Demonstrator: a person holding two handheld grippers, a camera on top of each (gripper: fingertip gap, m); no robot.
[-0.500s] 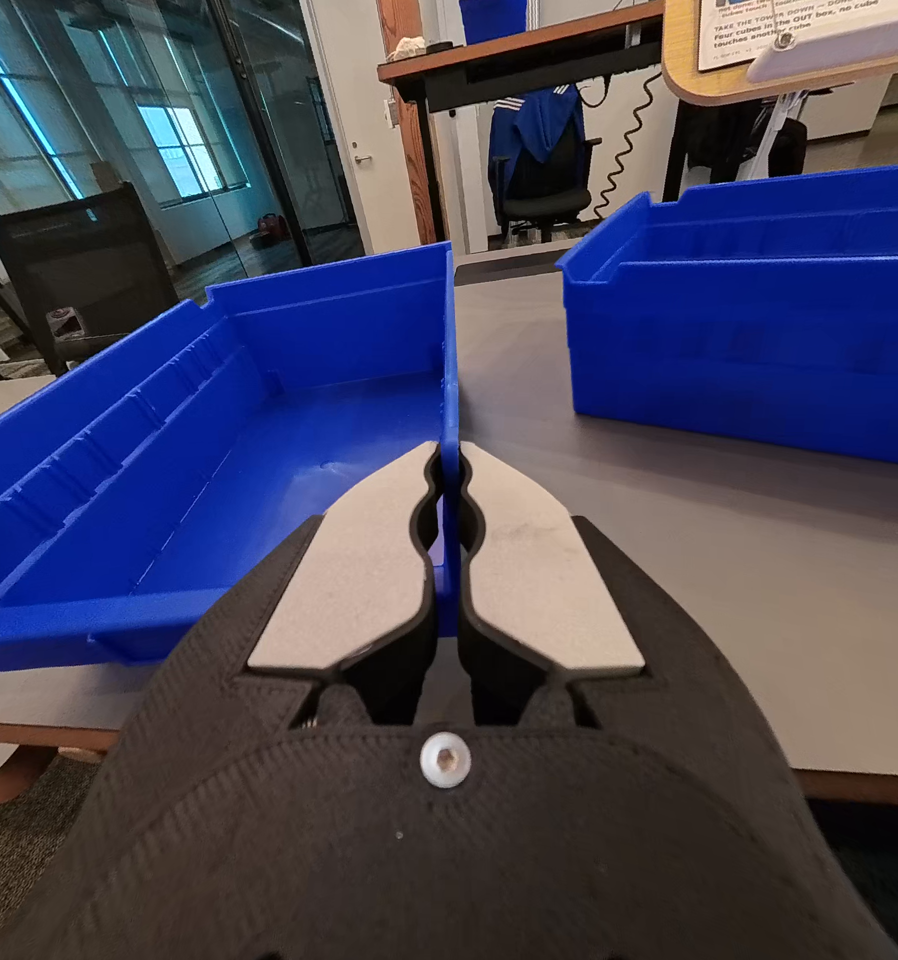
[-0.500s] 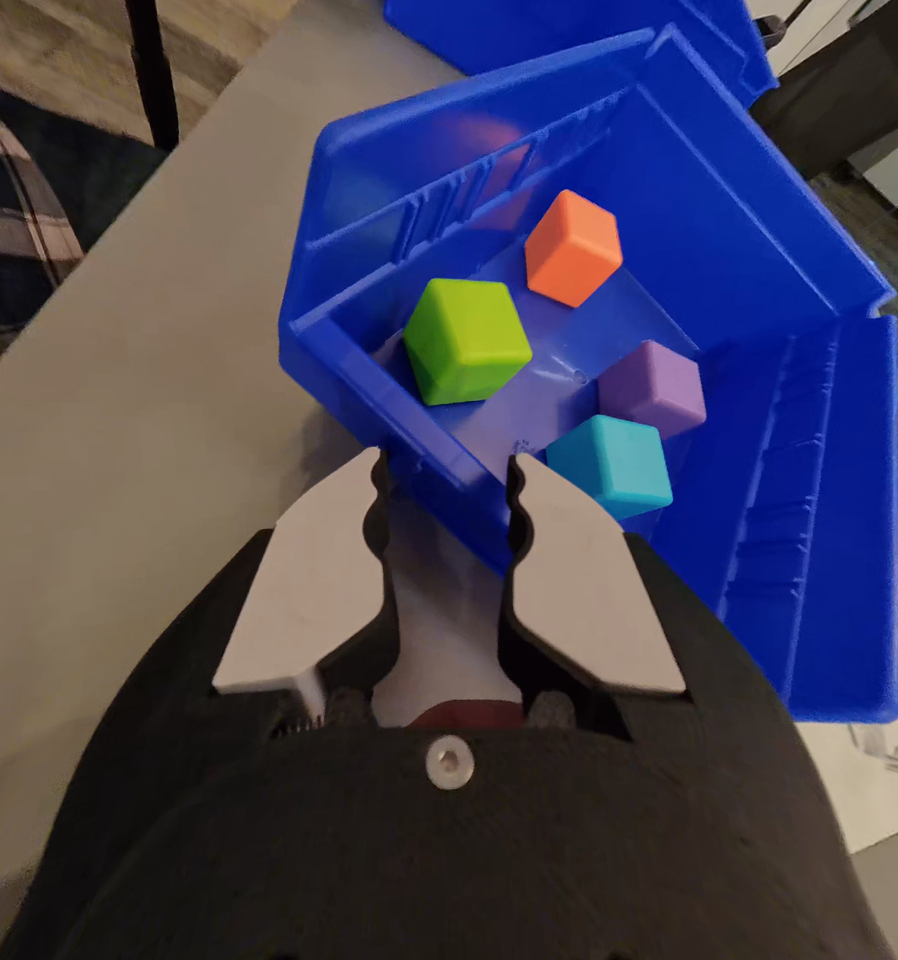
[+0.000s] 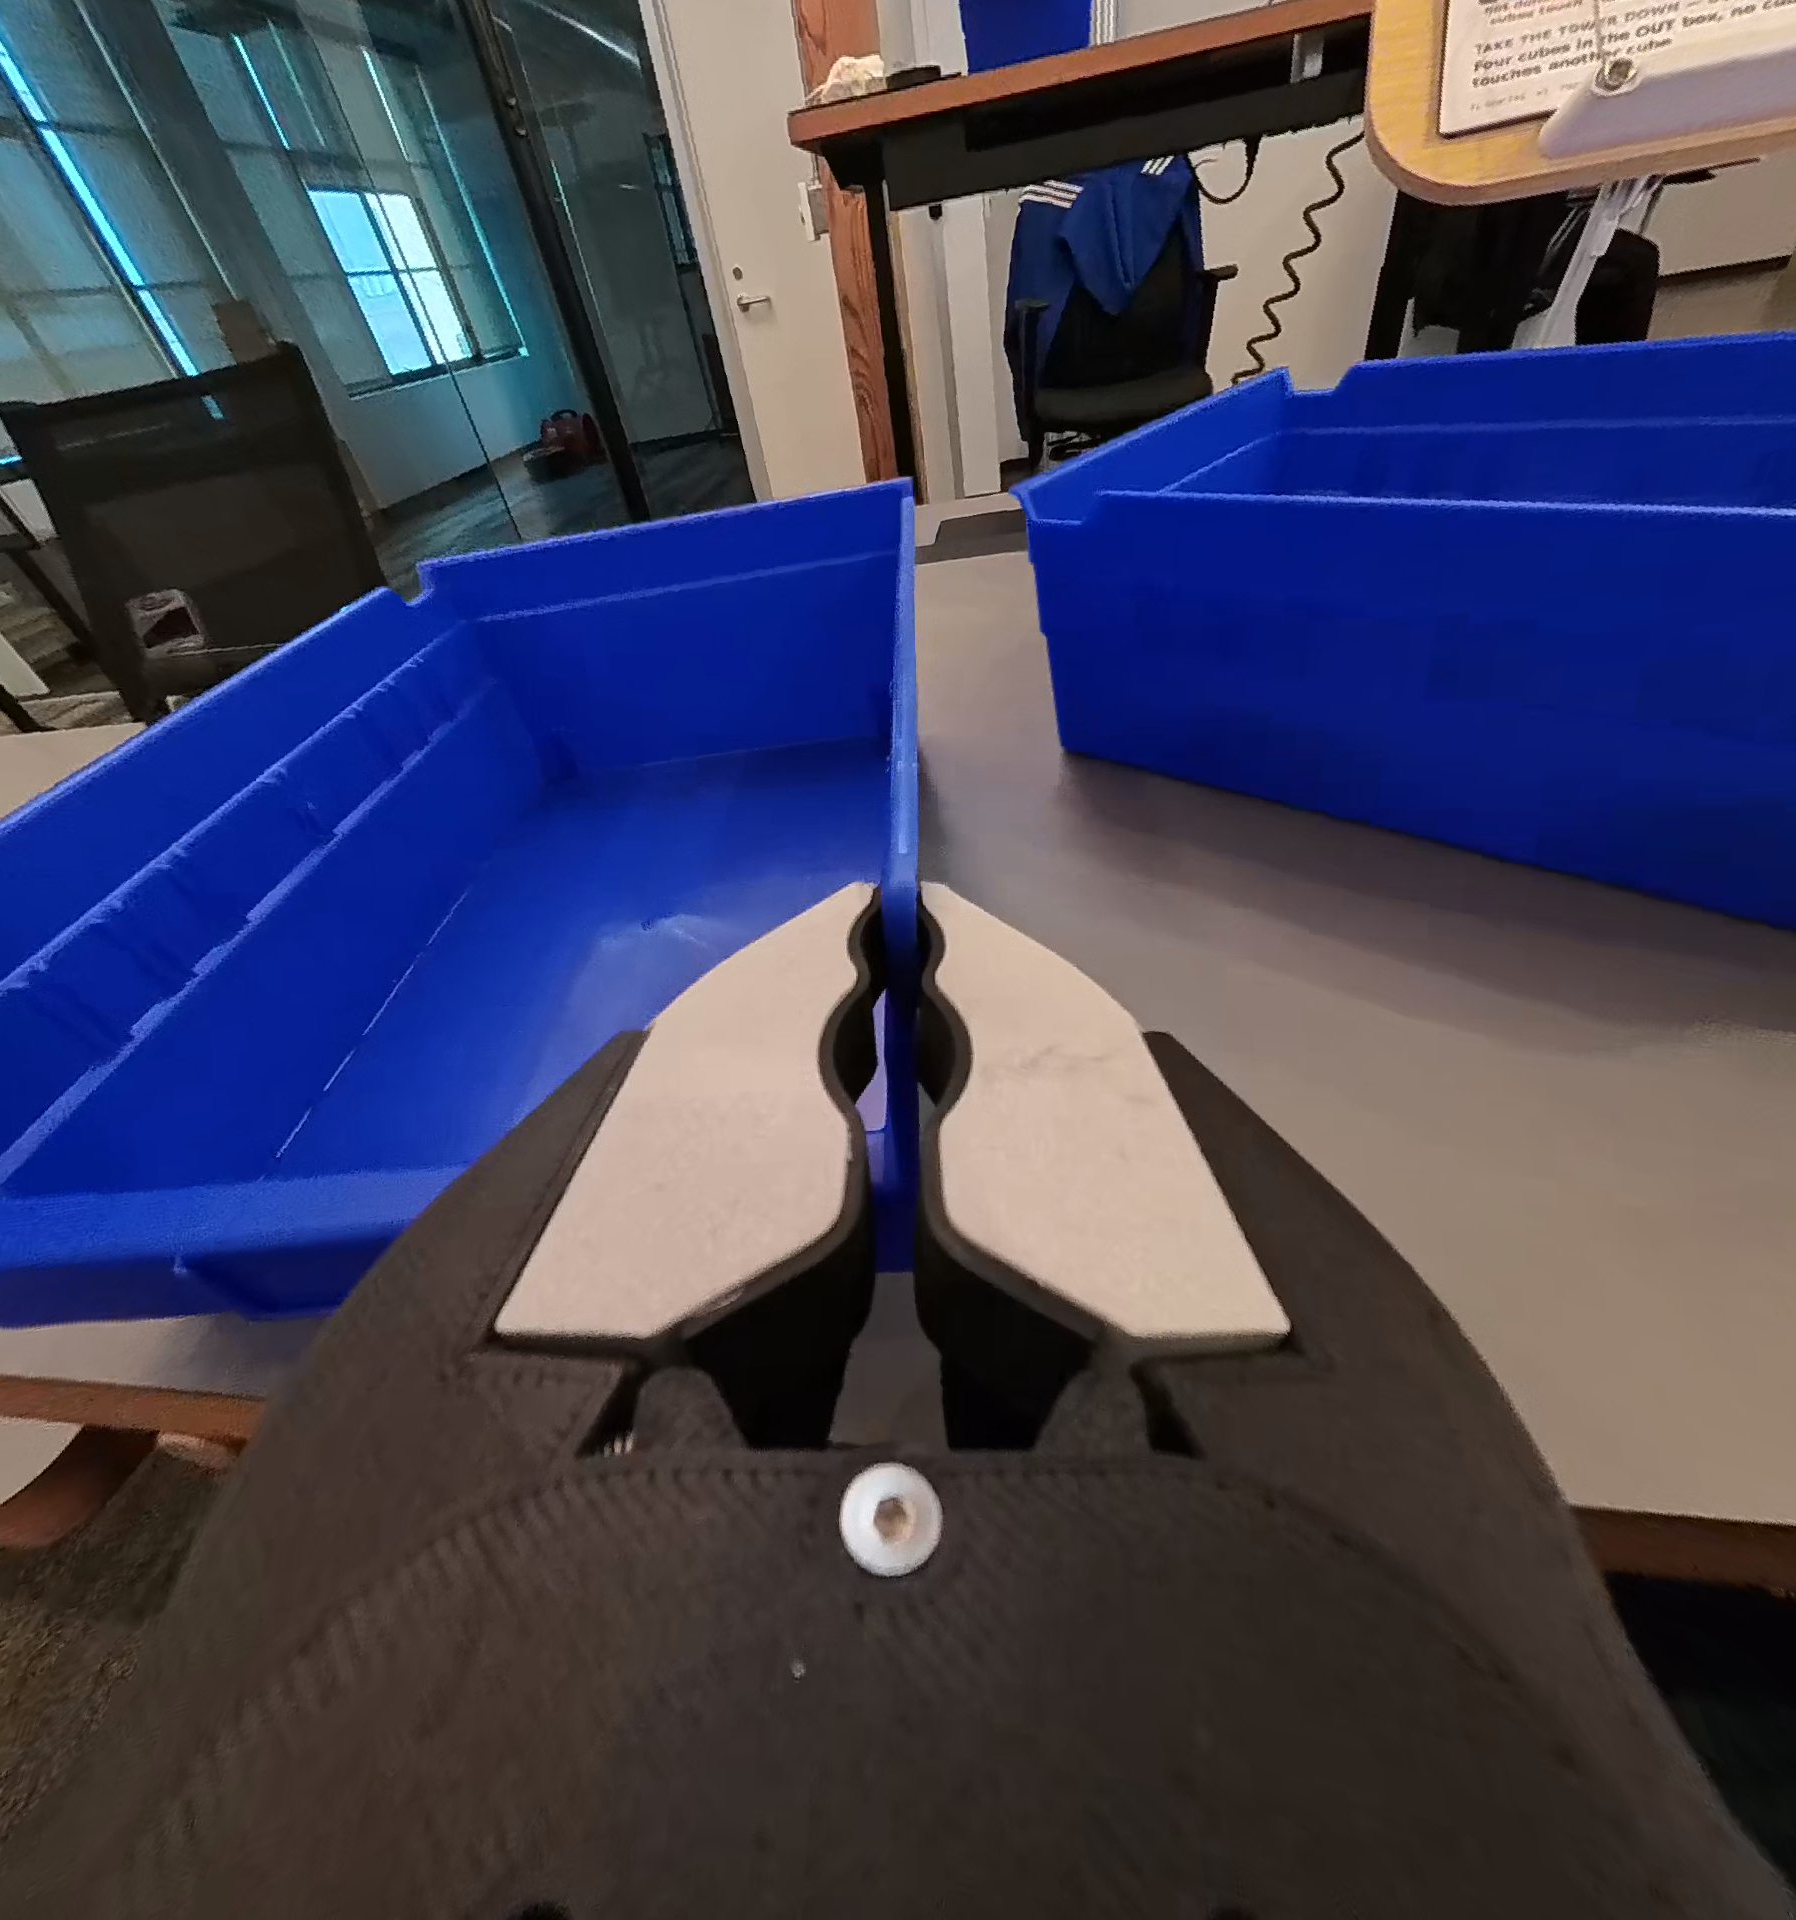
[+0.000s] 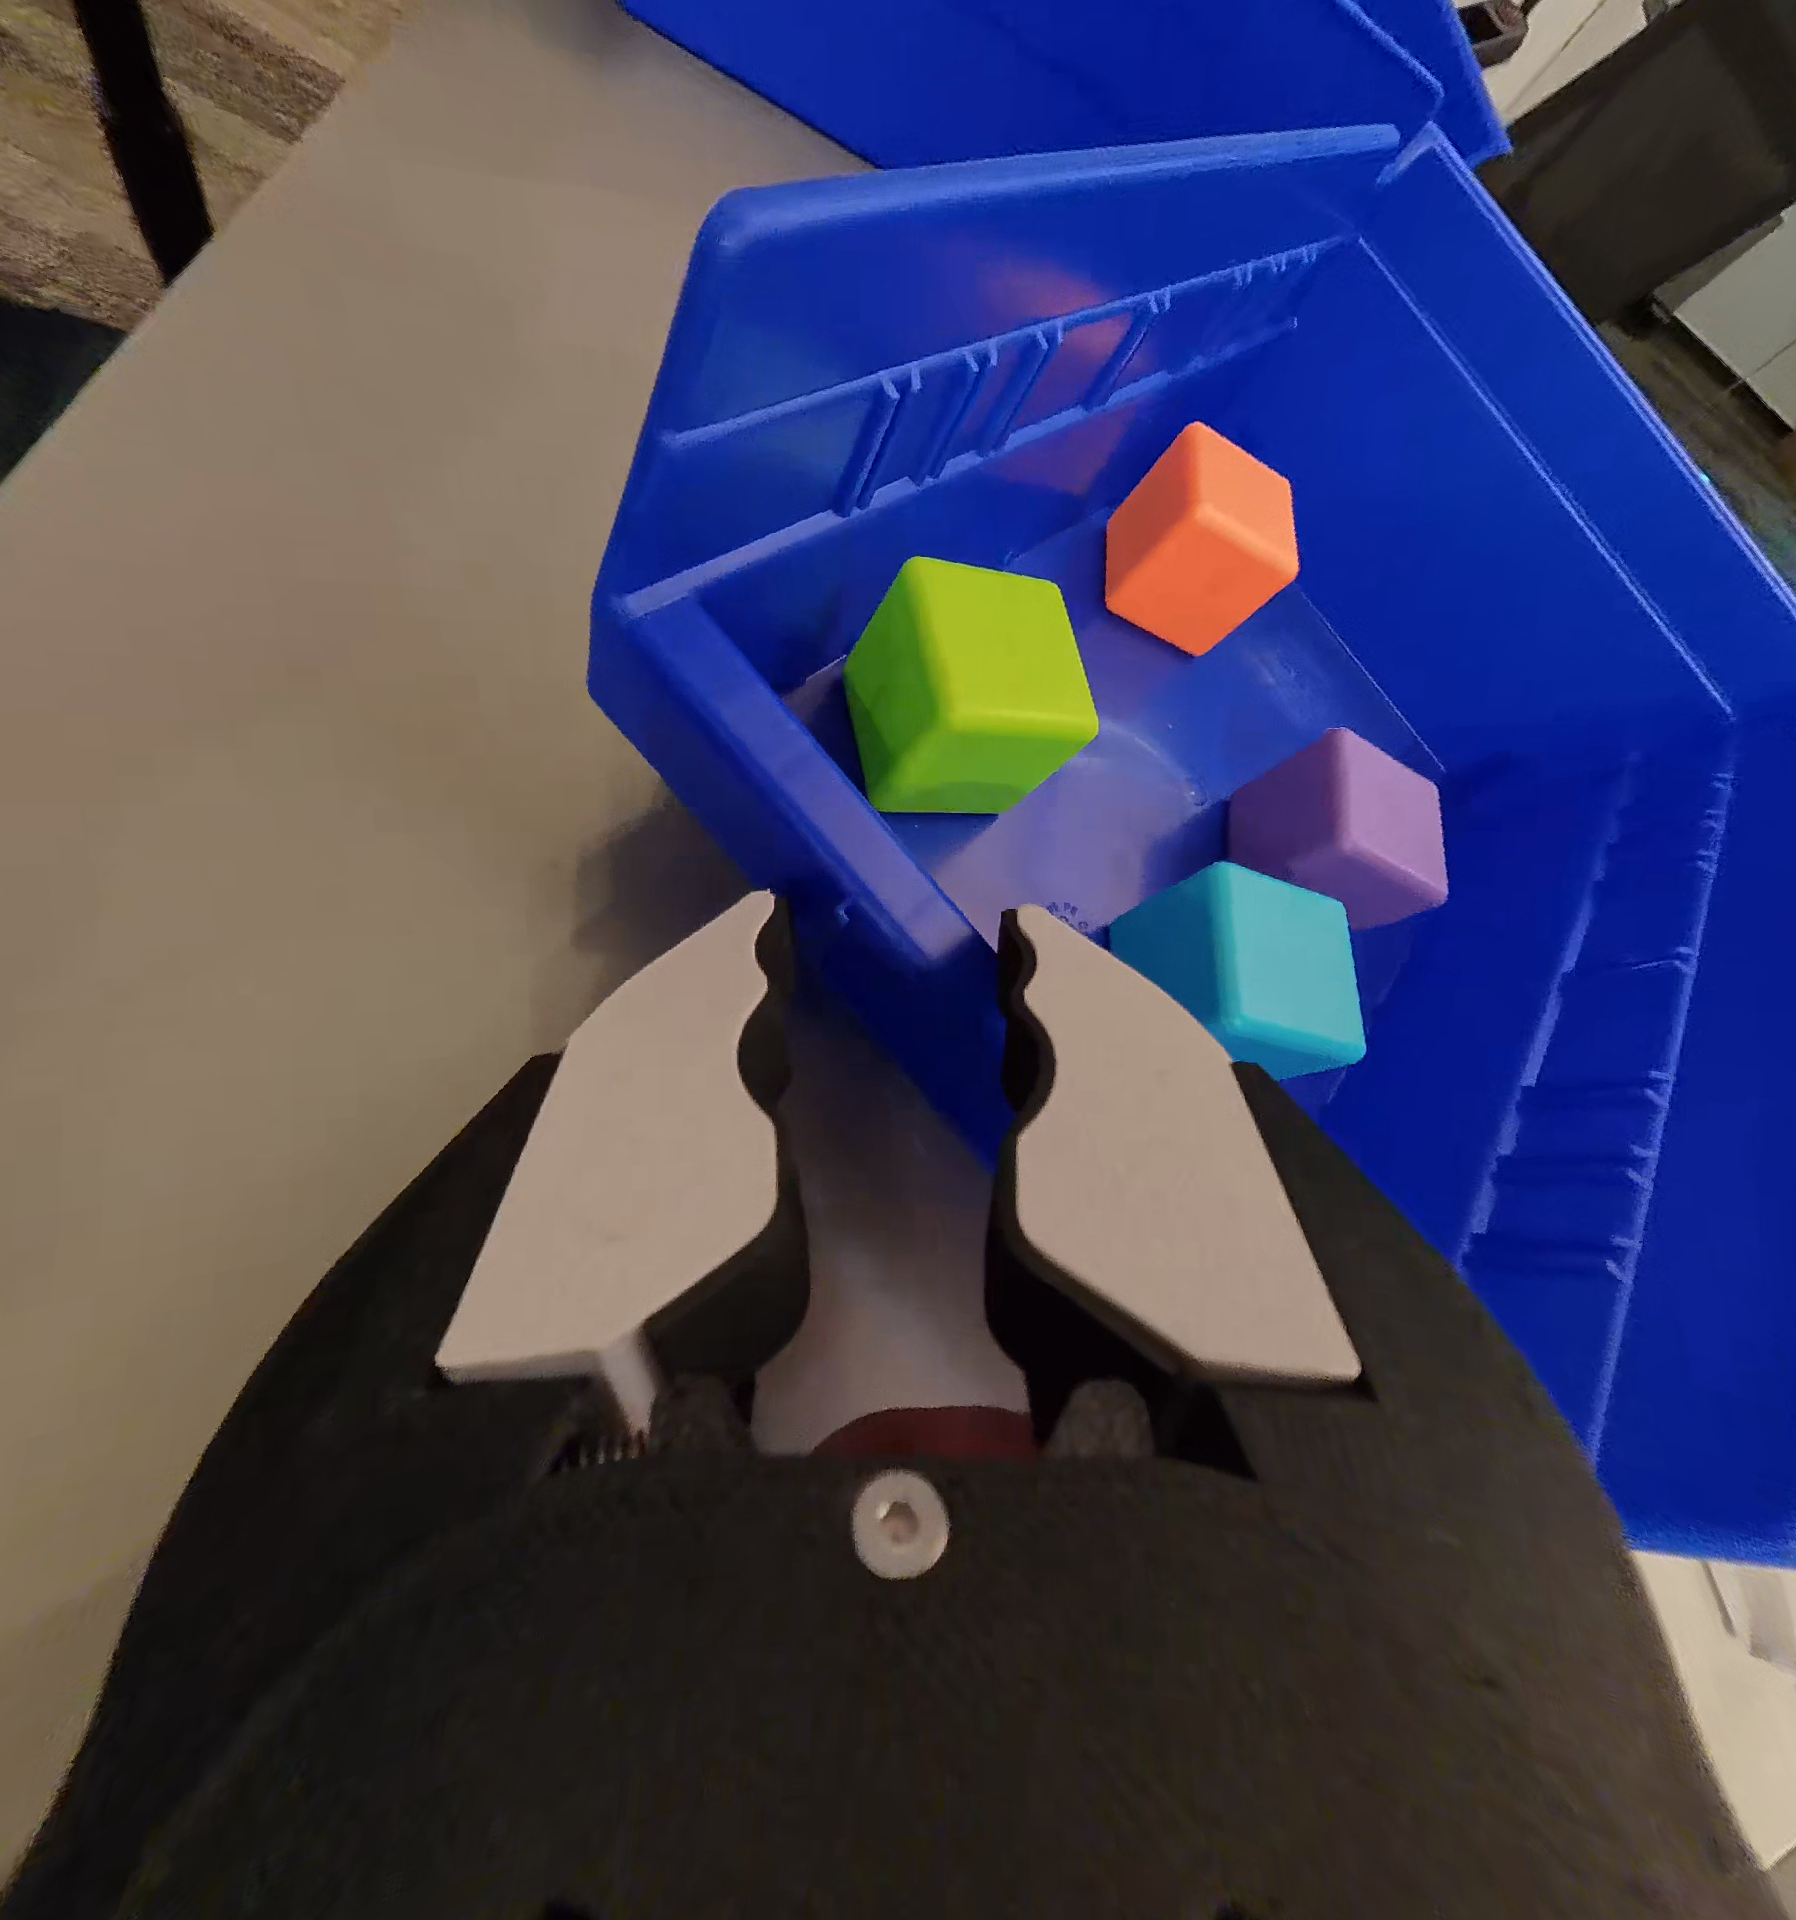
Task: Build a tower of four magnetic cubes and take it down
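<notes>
Cubes: green point(image 4: 967, 691), orange point(image 4: 1200, 540), purple point(image 4: 1341, 826), teal point(image 4: 1242, 966), loose in tilted bin point(image 4: 1559, 520), apart.
Left gripper point(image 3: 900, 904): pinching empty bin's wall point(image 3: 902, 727).
Right gripper point(image 4: 889, 920): parted, empty, at bin's 7 o'clock corner.

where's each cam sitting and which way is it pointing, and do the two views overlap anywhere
Left wrist view: sits on the left hand-held gripper, low at the table's near edge, facing level across the grey table; its fingers are shut on the right wall of an empty blue bin, a second blue bin to its right.
Right wrist view: sits on the right hand-held gripper, angled steeply down into a blue bin holding green, orange, purple and teal cubes; fingers open.
Shared: the grey table and blue bins; which bins match, I cannot tell.
</notes>
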